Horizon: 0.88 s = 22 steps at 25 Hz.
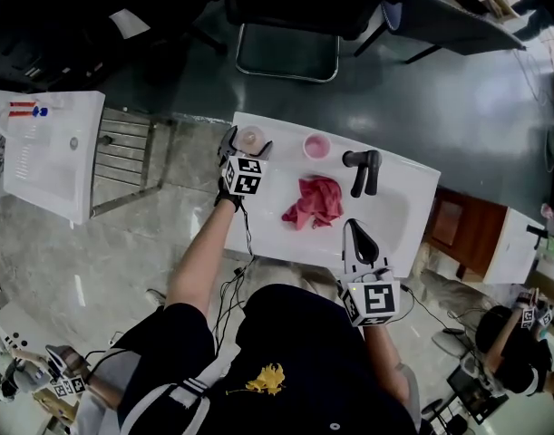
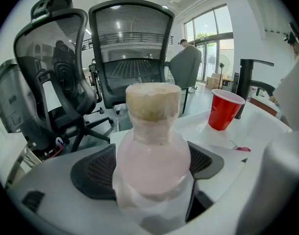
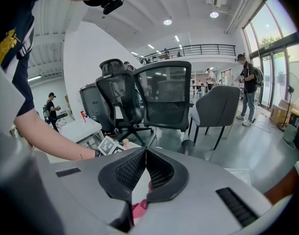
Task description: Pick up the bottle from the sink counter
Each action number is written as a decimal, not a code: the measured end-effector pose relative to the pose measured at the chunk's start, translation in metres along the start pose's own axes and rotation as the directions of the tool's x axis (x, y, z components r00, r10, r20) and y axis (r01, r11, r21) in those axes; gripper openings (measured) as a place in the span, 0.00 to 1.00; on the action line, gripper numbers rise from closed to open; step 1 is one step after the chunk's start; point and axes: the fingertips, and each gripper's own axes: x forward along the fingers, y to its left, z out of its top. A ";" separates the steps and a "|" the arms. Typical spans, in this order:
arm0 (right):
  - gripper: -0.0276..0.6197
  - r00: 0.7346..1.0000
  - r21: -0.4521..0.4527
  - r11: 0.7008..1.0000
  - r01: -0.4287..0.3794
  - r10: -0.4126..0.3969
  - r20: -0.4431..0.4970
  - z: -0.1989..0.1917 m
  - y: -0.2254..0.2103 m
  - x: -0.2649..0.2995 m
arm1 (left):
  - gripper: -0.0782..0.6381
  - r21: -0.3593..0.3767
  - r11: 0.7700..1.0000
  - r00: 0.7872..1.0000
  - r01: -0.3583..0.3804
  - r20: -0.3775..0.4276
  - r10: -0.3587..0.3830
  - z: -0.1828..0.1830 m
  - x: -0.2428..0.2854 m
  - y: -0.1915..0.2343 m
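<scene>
**Q:** Where was the bottle [image 2: 153, 146] located, and in what state were the tools?

**A:** The bottle was found standing upright at the far left corner of the sink counter [image 1: 413, 188], well apart from the red cup [image 2: 225, 109] and the black faucet [image 1: 364, 170]. The left gripper [image 2: 150, 170] was positioned around it with the jaws spread to their widest. The bottle body was seen between the ribbed pads [image 2: 93, 173], but no firm pressure on it could be confirmed, so no hold was judged to be established. The right gripper [image 3: 145, 153] was held at the near edge of the counter with its jaw tips brought together and nothing clamped. Only the pink cloth [image 1: 314, 201] in the basin was visible beneath it.

**Q:** How was the bottle expected to handle?

**A:** A translucent wall and a pale pink filling were noted, so moderate weight was assumed. The wall was judged to be stiff and smooth, and slip was considered likely on the rounded shoulder. Whether it was glass or plastic could not be determined, so fragility was not ruled out.

**Q:** Where was the hold to be taken?

**A:** The straight lower body, below the shoulder, was recommended. The narrow neck and the tan stopper [image 2: 152, 101] were to be avoided, since the stopper might be pulled loose.
</scene>
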 end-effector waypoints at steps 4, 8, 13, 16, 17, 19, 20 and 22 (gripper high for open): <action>0.09 1.000 0.002 1.000 0.006 -0.006 -0.002 -0.001 -0.001 -0.005 | 0.71 0.004 1.000 1.000 -0.015 -0.006 0.015 0.000 0.000 0.001; 0.09 1.000 0.007 1.000 0.011 -0.011 -0.004 -0.004 0.000 -0.008 | 0.71 0.003 1.000 1.000 -0.025 -0.003 0.025 0.003 0.003 0.001; 0.09 1.000 0.008 1.000 0.019 -0.019 -0.002 -0.006 -0.005 -0.013 | 0.71 0.005 0.999 0.999 -0.035 0.003 0.035 0.008 0.008 -0.001; 0.09 1.000 0.012 1.000 0.028 -0.028 -0.002 -0.006 -0.006 -0.018 | 0.69 0.004 0.999 0.999 -0.038 -0.003 0.038 0.008 0.006 -0.001; 0.08 1.000 0.014 0.999 0.031 -0.031 -0.003 -0.006 -0.007 -0.019 | 0.69 0.003 0.999 0.999 -0.039 -0.006 0.039 0.008 0.005 0.000; 0.09 0.999 0.017 0.999 0.038 -0.038 -0.002 -0.007 -0.009 -0.023 | 0.69 0.001 0.999 0.999 -0.037 -0.012 0.037 0.007 0.004 -0.001; 0.08 0.999 0.019 0.999 0.041 -0.041 -0.002 -0.007 -0.011 -0.024 | 0.69 0.000 0.999 0.999 -0.033 -0.015 0.033 0.007 0.004 -0.002; 0.09 0.999 0.021 0.999 0.044 -0.044 -0.001 -0.007 -0.013 -0.026 | 0.69 0.008 1.000 1.000 -0.018 -0.020 0.018 0.006 0.002 -0.006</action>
